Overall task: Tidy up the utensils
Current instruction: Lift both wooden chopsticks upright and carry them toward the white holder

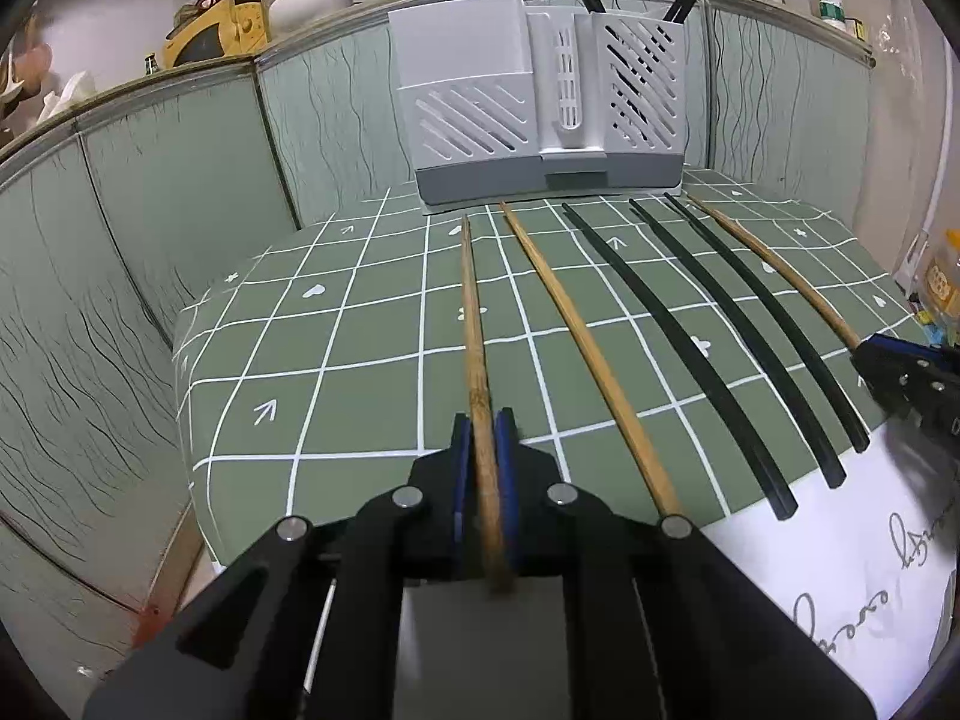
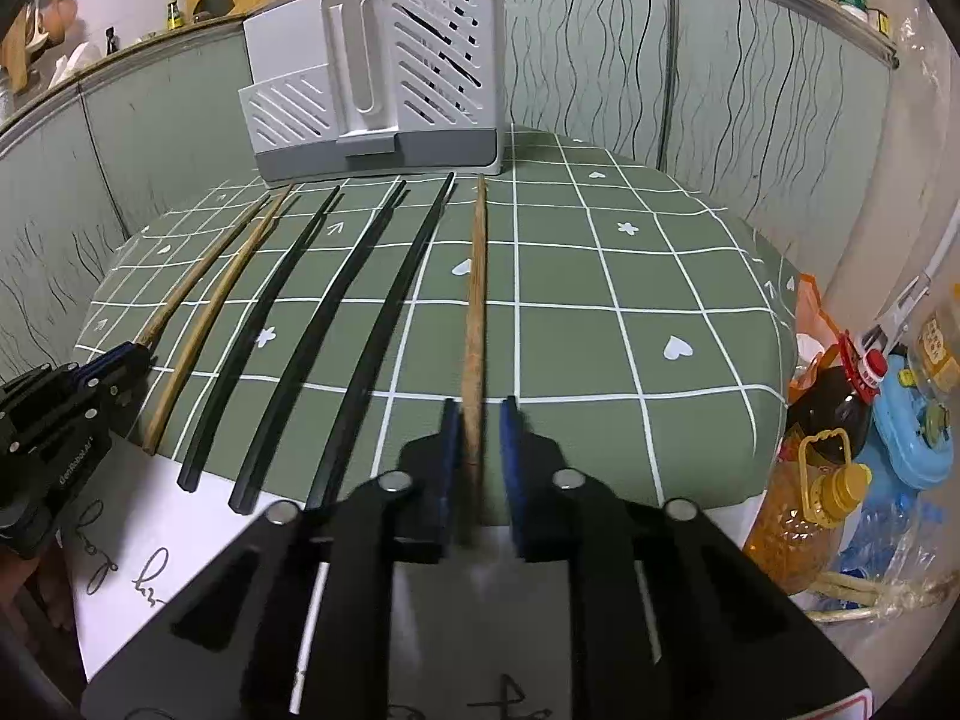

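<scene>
— What is gripped by the left gripper (image 1: pixel 483 420)?

— The leftmost wooden chopstick (image 1: pixel 473 312) is clamped between its jaws, which are closed narrowly on the thick end. The rest of the stick is stretched straight ahead of the jaws over the green checked cloth (image 1: pixel 336 360) on the tabletop, toward the utensil holder (image 1: pixel 540 102).

— And the right gripper (image 2: pixel 478 420)?

— Its jaws are seen part-open around the rightmost wooden chopstick (image 2: pixel 477 300). The stick is pressed against the left pad, while a gap is left on the right side, so no grip is shown. This stick also is laid forward from the jaws toward the holder.

— What is found between the two pairs of jaws?

— A second wooden chopstick (image 1: pixel 576 336) is laid just right of the left jaws, and then three black chopsticks (image 1: pixel 678 348) are ranged side by side, all flat on the cloth with their tips pointed at the holder. Their thick ends are set near the cloth's front edge, where a white sheet with handwriting (image 1: pixel 840 570) is spread.

— Is anything kept in the holder?

— Two black chopsticks (image 2: pixel 456 60) are stood in its tall slotted right compartment, tilted. The holder is placed at the far end of the cloth, ahead of both jaws.
</scene>
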The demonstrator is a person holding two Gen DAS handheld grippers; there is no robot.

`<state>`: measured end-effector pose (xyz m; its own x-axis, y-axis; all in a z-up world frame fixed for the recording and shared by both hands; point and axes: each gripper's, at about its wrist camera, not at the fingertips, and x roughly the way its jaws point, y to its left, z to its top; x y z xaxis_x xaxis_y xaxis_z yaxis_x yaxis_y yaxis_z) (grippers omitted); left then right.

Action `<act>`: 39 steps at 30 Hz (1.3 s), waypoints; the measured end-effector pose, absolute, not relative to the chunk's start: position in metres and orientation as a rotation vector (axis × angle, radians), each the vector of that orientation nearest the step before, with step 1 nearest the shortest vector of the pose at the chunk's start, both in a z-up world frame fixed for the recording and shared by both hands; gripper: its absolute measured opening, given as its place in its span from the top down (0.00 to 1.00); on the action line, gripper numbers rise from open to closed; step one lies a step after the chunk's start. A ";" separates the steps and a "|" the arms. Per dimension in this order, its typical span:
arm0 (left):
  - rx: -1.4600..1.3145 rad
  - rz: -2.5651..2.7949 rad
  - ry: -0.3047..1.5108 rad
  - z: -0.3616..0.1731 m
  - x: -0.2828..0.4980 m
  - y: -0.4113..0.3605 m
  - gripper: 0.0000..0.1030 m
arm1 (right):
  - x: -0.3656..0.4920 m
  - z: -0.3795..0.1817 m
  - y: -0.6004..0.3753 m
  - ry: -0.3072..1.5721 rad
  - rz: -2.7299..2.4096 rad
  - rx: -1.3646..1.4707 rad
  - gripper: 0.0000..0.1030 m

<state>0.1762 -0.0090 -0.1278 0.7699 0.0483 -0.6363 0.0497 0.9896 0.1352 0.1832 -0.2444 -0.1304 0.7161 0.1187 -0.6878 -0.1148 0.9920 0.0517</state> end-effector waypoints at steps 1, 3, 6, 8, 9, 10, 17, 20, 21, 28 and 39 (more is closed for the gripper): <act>0.152 -0.002 0.691 -0.128 0.176 -0.009 0.90 | 0.183 -0.130 -0.244 0.763 0.128 0.005 0.94; 0.167 -0.013 0.688 -0.128 0.176 -0.009 0.90 | 0.184 -0.130 -0.245 0.767 0.128 0.008 0.94; 0.155 -0.034 0.687 -0.127 0.178 -0.006 0.91 | 0.185 -0.130 -0.247 0.773 0.134 0.021 0.94; 0.145 -0.046 0.684 -0.127 0.178 -0.003 0.92 | 0.185 -0.128 -0.248 0.775 0.133 0.029 0.94; 0.140 -0.054 0.684 -0.127 0.177 -0.003 0.92 | 0.184 -0.126 -0.250 0.773 0.140 0.032 0.94; 0.137 -0.059 0.685 -0.126 0.177 -0.002 0.92 | 0.183 -0.125 -0.250 0.770 0.142 0.032 0.94; 0.082 -0.078 0.690 -0.113 0.176 0.010 0.92 | 0.175 -0.107 -0.259 0.741 0.153 0.043 0.94; 0.076 -0.080 0.680 -0.104 0.173 0.012 0.92 | 0.172 -0.098 -0.263 0.728 0.160 0.040 0.94; 0.072 -0.081 0.677 -0.102 0.173 0.014 0.92 | 0.171 -0.096 -0.263 0.725 0.162 0.038 0.94; 0.047 -0.093 0.681 -0.086 0.171 0.022 0.92 | 0.166 -0.083 -0.265 0.720 0.180 0.022 0.94; 0.014 -0.109 0.669 -0.067 0.165 0.037 0.92 | 0.162 -0.065 -0.273 0.685 0.186 0.033 0.94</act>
<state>0.1651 0.0371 -0.0668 0.7789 -0.0961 -0.6197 0.1050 0.9942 -0.0222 0.1622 -0.2729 -0.0652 0.7584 0.1812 -0.6262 -0.1597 0.9830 0.0910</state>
